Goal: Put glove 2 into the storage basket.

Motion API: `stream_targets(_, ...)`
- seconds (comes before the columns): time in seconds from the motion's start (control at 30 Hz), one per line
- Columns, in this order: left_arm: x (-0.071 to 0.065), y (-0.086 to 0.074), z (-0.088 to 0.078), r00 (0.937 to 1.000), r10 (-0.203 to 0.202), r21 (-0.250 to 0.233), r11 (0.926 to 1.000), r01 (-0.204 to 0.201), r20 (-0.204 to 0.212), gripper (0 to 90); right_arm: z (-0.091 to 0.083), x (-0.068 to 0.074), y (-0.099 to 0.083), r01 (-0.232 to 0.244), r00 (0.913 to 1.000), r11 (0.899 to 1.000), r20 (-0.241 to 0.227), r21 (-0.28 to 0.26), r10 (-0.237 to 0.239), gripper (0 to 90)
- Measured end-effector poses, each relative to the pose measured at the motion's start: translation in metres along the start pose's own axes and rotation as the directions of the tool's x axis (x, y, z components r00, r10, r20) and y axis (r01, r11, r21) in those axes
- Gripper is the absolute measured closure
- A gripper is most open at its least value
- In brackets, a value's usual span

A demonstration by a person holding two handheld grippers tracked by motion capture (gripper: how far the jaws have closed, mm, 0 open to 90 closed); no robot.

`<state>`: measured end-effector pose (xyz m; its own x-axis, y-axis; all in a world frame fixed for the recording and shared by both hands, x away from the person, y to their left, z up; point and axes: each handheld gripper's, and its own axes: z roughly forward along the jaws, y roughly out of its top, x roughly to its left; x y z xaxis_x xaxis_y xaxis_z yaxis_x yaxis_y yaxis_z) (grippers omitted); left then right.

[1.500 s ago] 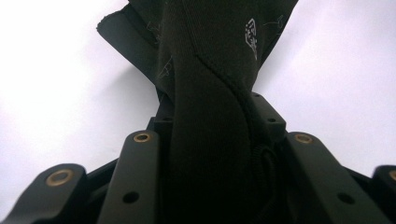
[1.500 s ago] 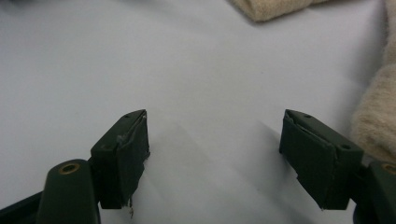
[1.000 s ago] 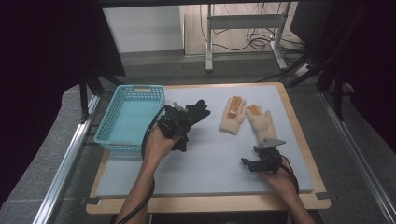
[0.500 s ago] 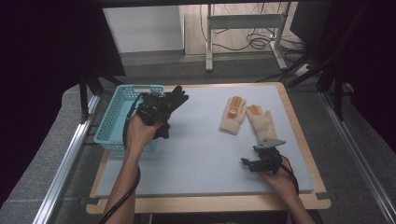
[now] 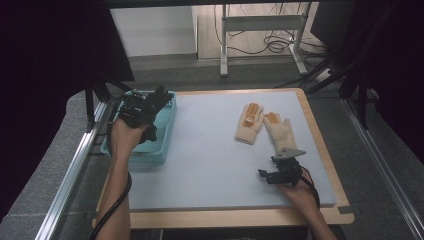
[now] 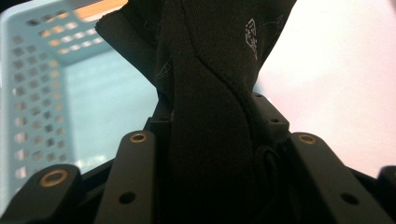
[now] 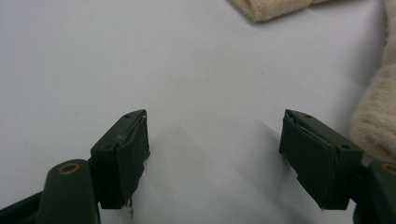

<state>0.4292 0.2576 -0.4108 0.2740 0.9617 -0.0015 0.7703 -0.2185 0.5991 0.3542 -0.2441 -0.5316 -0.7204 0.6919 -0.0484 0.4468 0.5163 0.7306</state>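
At the left of the high view, a black glove [image 5: 159, 96] is pinched in the closed left gripper [image 5: 150, 102] over the blue basket [image 5: 167, 131], apparently for dropping in. The right gripper [image 5: 267, 175], gaping and empty, is rested lower right, near the beige gloves [image 5: 265, 125].

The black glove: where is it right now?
In the high view the black glove is at the table's left side, clamped in the left claw and held over the light-blue basket, far from the two beige gloves on the right.
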Motion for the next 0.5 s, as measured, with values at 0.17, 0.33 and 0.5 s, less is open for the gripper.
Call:
stream_targets(0.17, 0.024, -0.006, 0.011, 0.9986, -0.037, 0.024, 0.9990, 0.038, -0.038, 60.2, 0.000, 0.000, 0.000, 0.000, 1.0000, 1.000, 0.001, 0.000, 0.000, 23.7)
stream_targets(0.33, 0.040, -0.011, 0.027, 0.9973, -0.050, 0.067, 0.9964, 0.053, -0.054, 59.6, 0.000, 0.000, 0.000, 0.001, 1.0000, 1.000, 0.001, -0.001, -0.001, 23.7)
stream_targets(0.5, 0.051, -0.013, 0.044, 0.9964, -0.049, 0.104, 0.9930, 0.056, -0.070, 58.8, 0.000, 0.000, 0.000, 0.000, 1.0000, 1.000, 0.001, -0.001, 0.000, 23.7)
